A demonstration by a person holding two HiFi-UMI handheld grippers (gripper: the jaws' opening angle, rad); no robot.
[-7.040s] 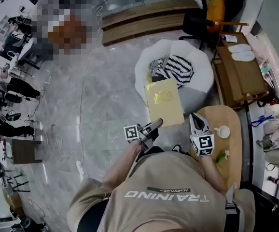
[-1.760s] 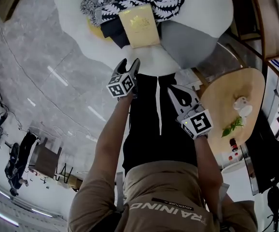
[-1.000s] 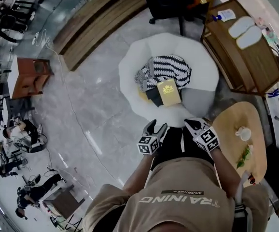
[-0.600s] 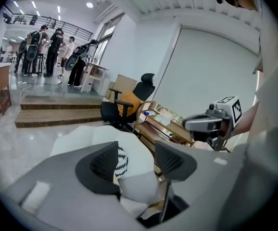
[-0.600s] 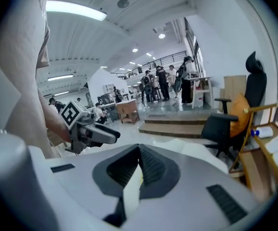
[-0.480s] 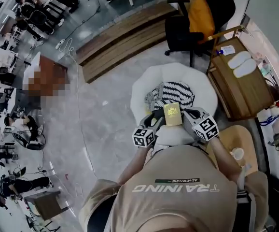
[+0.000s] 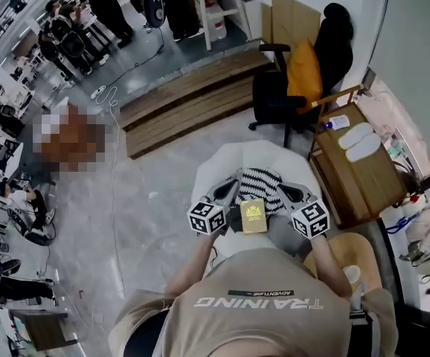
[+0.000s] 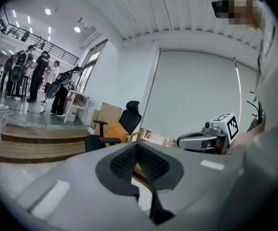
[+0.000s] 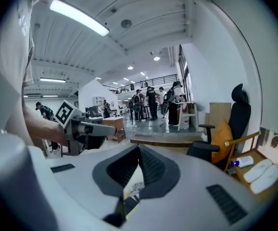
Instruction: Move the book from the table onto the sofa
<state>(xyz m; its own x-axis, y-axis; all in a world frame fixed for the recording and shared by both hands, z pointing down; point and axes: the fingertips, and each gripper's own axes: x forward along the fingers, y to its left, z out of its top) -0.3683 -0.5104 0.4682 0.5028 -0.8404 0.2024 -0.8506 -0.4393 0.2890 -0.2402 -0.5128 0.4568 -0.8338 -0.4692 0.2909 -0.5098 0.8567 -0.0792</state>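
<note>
Left gripper (image 7: 227,190) closed, empty. Right gripper (image 7: 283,190) closed, seemingly empty. Book (image 7: 254,216) flat on sofa (image 7: 215,168) between them, against striped throw (image 7: 260,181). Thin, stiff, light, probably slick cover; pinch free edge.

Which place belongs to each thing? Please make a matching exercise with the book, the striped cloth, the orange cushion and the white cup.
Things:
1 book
2 striped cloth
3 orange cushion
4 white cup

Places:
a on the black office chair
b on the wooden table
c on the white sofa, near edge
d on the sofa, behind the book

Pairs: 1-c; 2-d; 3-a; 4-b
</note>
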